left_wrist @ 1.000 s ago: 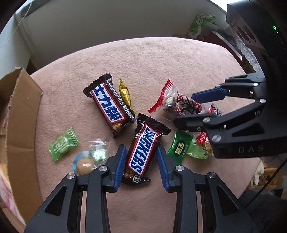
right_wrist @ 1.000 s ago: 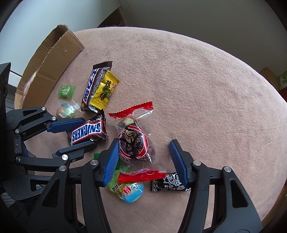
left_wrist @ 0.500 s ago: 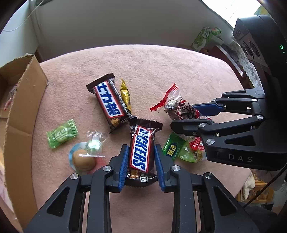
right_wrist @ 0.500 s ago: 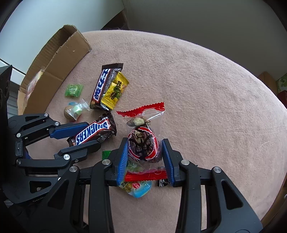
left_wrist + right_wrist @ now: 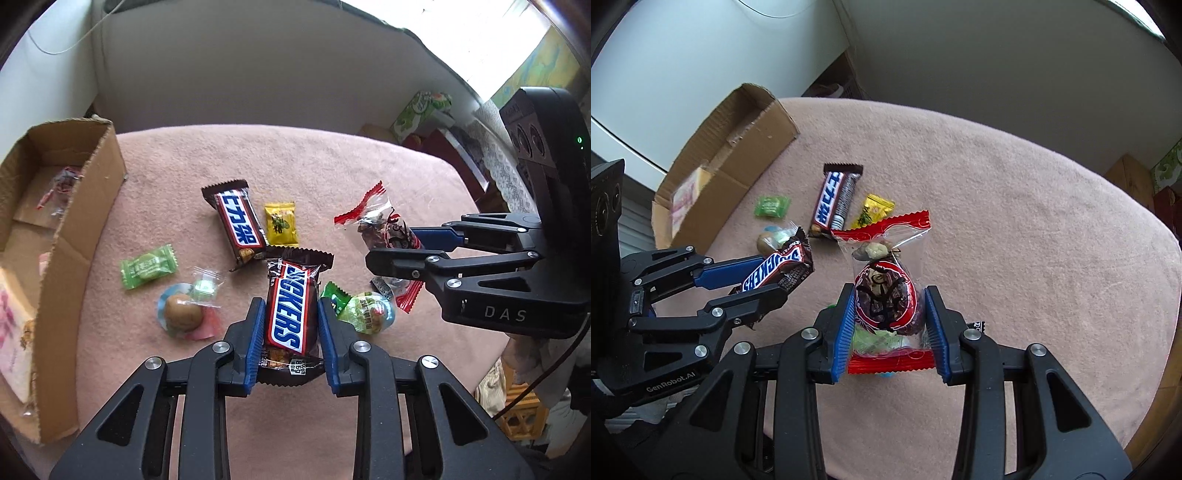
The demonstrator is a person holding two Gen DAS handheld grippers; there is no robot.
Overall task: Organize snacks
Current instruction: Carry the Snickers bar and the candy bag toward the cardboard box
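Snickers bar (image 5: 291,310): clamped across its width between the blue pads of the left gripper (image 5: 291,334), near its lower end; the upper end sticks out past the fingertips. In the right wrist view it hangs clear of the cloth.
Snickers handling: likely light and fairly stiff, with a glossy wrapper that could slide; a hold at mid-length would carry it more level than this one.
Clear red-edged packet (image 5: 886,291): pinched at its bulging middle by the right gripper (image 5: 891,325), the red crimped seams free above and below.
Packet handling: soft, crinkly film over lumpy contents; it probably gives under the pads, so the full middle is the safer place to grip than the thin seams. Whether its lower seam has fully left the cloth I cannot tell.
Left gripper: narrowed onto the bar, pads pressing both long sides.
Right gripper: closed to the packet's width, pads on the film.
Still lying loose: a second chocolate bar (image 5: 238,221), a yellow sachet (image 5: 281,224), a green sweet (image 5: 148,266), a round sweet in clear wrap (image 5: 183,316), a green pouch (image 5: 364,312).
Surface: pink cloth (image 5: 332,173).
Cardboard box (image 5: 85,206): at the left edge, open, a few packets inside; likely where the two held snacks belong.
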